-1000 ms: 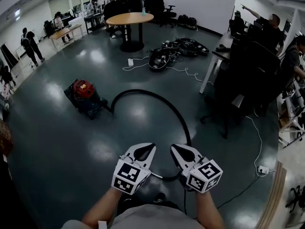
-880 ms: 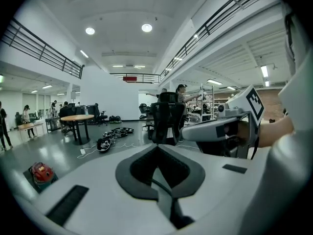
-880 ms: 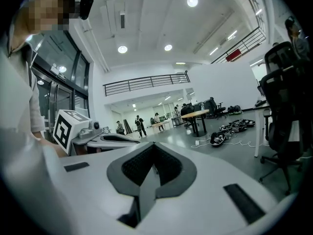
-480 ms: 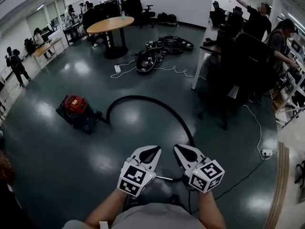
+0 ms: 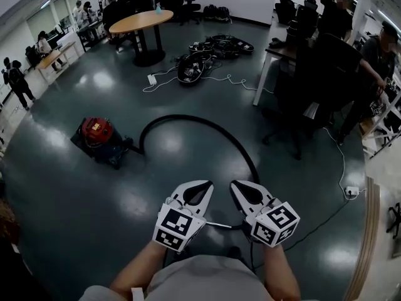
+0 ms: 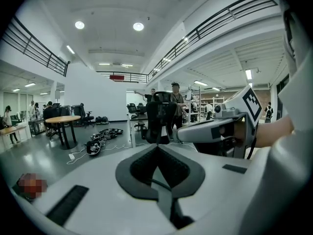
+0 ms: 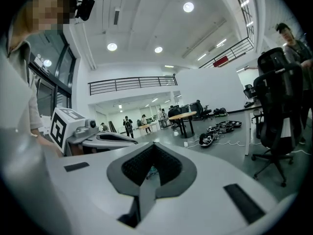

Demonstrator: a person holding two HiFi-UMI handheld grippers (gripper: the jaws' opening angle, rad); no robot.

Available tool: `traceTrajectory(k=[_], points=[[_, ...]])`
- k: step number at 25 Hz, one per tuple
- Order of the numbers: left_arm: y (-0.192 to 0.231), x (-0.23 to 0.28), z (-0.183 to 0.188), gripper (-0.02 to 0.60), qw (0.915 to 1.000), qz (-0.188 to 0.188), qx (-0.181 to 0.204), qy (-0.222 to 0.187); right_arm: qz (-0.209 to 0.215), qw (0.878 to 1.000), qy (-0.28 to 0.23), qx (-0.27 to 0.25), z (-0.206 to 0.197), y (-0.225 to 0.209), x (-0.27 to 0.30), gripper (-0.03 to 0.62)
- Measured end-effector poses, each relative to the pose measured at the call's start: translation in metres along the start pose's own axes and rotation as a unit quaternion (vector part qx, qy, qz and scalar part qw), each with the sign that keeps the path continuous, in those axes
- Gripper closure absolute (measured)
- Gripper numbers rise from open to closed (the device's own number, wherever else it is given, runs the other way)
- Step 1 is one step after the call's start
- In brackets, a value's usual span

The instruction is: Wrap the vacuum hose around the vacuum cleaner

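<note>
Vacuum cleaner: a red-topped canister [image 5: 97, 140] is seen on the dark glossy floor [image 5: 75, 199], at ten o'clock from the two grippers and well apart from them
Vacuum hose: a black hose [image 5: 207, 125] is laid loose on the floor in a wide arch, from the cleaner's three o'clock side up toward twelve o'clock and down to the grippers, where its near end is lost beneath the right one
Left gripper [image 5: 199, 185]: its jaws are pressed together with nothing gripped; it is held low, just beside the right
Right gripper [image 5: 241, 185]: its jaws are likewise closed on nothing
Surroundings: a heap of black gear and white cables [image 5: 194, 68] is seen at twelve o'clock, a round wooden table [image 5: 141, 22] beyond at eleven o'clock, a black office chair [image 5: 319, 80] at two o'clock
</note>
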State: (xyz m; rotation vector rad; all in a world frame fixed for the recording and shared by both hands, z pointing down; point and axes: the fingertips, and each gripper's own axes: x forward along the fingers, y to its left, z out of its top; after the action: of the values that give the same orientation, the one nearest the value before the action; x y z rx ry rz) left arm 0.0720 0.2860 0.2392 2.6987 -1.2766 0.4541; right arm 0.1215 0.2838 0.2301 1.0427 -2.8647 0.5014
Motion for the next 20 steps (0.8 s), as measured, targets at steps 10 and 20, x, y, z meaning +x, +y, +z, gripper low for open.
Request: traceTrajectory(k=[10,20], points=[[0.034,0.037,-0.037,0.574,0.9990,-0.013,0.007,0.041,0.018,0.998,0.058,-0.015,-0.035,-0.030,0.037,0.588],[0.068,0.108,-0.215,0.574,0.9870,-0.058,-0.016,0.149,0.000,0.989,0.145,0.024,-0.173,-0.101,0.096,0.589]])
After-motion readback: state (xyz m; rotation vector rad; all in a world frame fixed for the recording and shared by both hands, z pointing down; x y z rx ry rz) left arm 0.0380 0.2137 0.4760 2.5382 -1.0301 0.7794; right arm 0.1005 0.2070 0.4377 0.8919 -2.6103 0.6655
